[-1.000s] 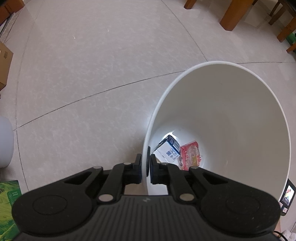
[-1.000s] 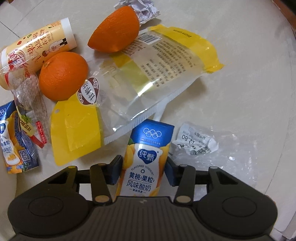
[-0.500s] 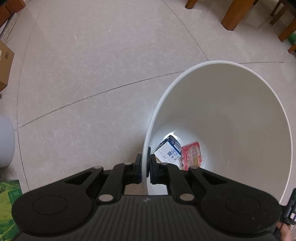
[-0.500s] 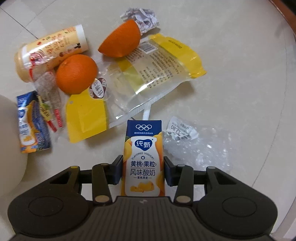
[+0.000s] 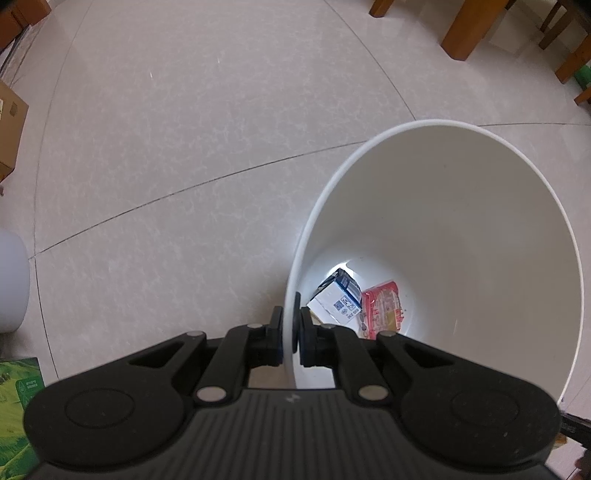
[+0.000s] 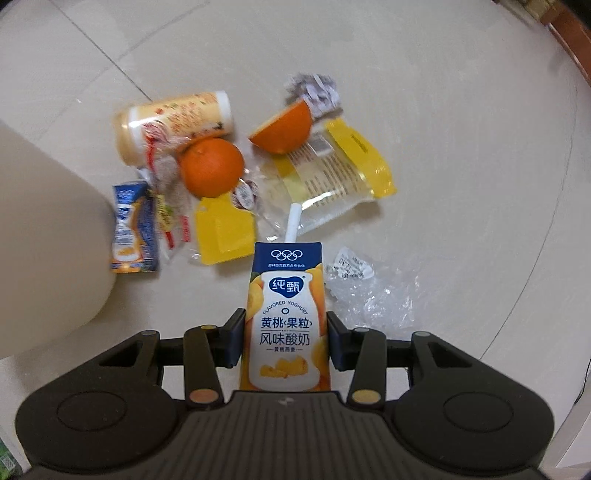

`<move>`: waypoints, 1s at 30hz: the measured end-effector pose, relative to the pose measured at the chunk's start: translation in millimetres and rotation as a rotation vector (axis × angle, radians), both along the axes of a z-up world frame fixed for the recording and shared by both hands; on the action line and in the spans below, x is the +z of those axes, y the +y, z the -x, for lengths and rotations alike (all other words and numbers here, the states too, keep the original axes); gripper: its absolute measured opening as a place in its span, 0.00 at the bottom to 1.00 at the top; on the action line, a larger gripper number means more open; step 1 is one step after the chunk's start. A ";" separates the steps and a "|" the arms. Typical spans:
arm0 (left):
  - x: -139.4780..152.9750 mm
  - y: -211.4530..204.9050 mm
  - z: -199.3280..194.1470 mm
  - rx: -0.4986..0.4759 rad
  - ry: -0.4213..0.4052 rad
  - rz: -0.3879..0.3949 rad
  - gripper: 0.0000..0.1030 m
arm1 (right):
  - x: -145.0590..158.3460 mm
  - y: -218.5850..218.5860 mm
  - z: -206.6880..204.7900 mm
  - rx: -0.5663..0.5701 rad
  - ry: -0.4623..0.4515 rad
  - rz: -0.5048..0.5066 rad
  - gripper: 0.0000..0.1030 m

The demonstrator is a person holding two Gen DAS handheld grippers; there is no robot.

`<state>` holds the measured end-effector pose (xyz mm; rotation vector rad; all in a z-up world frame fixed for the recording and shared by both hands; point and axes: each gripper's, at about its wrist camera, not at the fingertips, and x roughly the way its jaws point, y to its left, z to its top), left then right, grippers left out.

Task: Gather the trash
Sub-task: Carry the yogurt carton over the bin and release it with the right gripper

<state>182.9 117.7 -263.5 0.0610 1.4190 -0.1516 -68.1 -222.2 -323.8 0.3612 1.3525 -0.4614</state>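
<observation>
My left gripper [image 5: 293,325] is shut on the rim of a white trash bin [image 5: 461,206], which is tilted open toward me. Inside at the bottom lie a blue-and-white carton [image 5: 337,299] and a red wrapper [image 5: 382,308]. My right gripper [image 6: 285,332] is shut on a blue and orange yogurt carton [image 6: 286,317] with a white straw, held up above the floor. Below it on the floor lie a whole orange [image 6: 211,168], an orange wedge [image 6: 284,129], a yellow-edged clear bag [image 6: 325,173], a yellow bottle [image 6: 173,122], a flat blue carton [image 6: 131,229] and crumpled clear plastic [image 6: 369,291].
A crumpled paper ball [image 6: 314,90] lies beyond the orange wedge. The bin's outer wall [image 6: 44,229] fills the left of the right wrist view. Wooden furniture legs [image 5: 461,29] stand far right, a cardboard box [image 5: 9,133] at far left, a green box [image 5: 14,406] near left.
The right gripper has lifted the yogurt carton up and away from the floor; the litter below now looks smaller and farther. The left gripper and bin have barely moved.
</observation>
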 end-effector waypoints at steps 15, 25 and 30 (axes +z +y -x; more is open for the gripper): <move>-0.7 -0.9 -0.1 0.001 0.001 -0.005 0.05 | 138.4 61.1 -37.5 0.297 -0.175 0.088 0.48; -1.4 3.1 -1.4 0.002 0.014 0.008 0.05 | 197.6 133.3 -72.5 0.559 -0.292 0.102 0.48; -2.9 2.1 -2.9 0.001 0.016 0.007 0.05 | 194.0 168.8 -92.1 0.664 -0.307 0.093 0.48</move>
